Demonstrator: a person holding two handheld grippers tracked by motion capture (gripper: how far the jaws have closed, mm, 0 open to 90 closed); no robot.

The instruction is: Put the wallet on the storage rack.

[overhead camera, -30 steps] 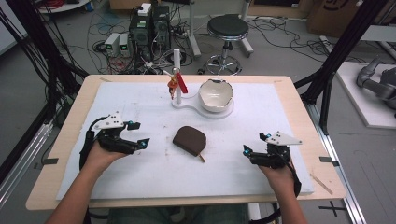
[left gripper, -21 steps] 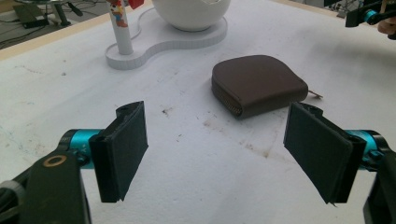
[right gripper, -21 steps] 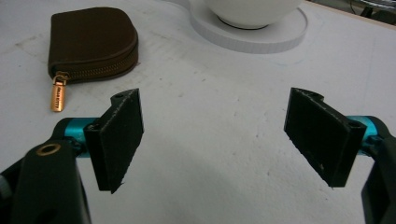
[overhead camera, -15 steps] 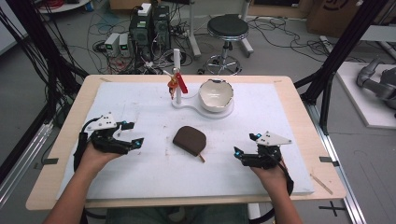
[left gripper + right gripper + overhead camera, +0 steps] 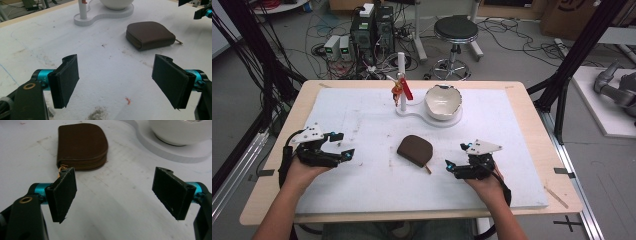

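The brown zip pouch point(image 5: 415, 149) lies flat on the white-covered table point(image 5: 512, 125), just below the centre of the high view, closed, with its curved edge toward the top of the frame and its straight zipped edge toward the lower right. Its long axis runs roughly left to right with a slight downward tilt to the right, and the zip pull point(image 5: 428, 170) trails from the lower right corner. That pull points toward the right gripper point(image 5: 457, 167), which rests at the lower right of centre and is judged the nearer of the two; in the right gripper view the pouch point(image 5: 82, 146) sits at upper left, ahead of the left-hand jaw, with the pull point(image 5: 61, 168) just beyond that jaw's tip. The right jaws stand wide apart and hold nothing. The left gripper point(image 5: 343, 145) sits at the left of the high view, farther from the pouch; in its own view the pouch point(image 5: 149, 35) lies ahead and to the upper right. Its jaws are likewise spread and empty. Beyond the pouch, toward the top of the frame, a white stand point(image 5: 412, 111) carries a post with red keys point(image 5: 401, 91) and a white bowl point(image 5: 443, 101).
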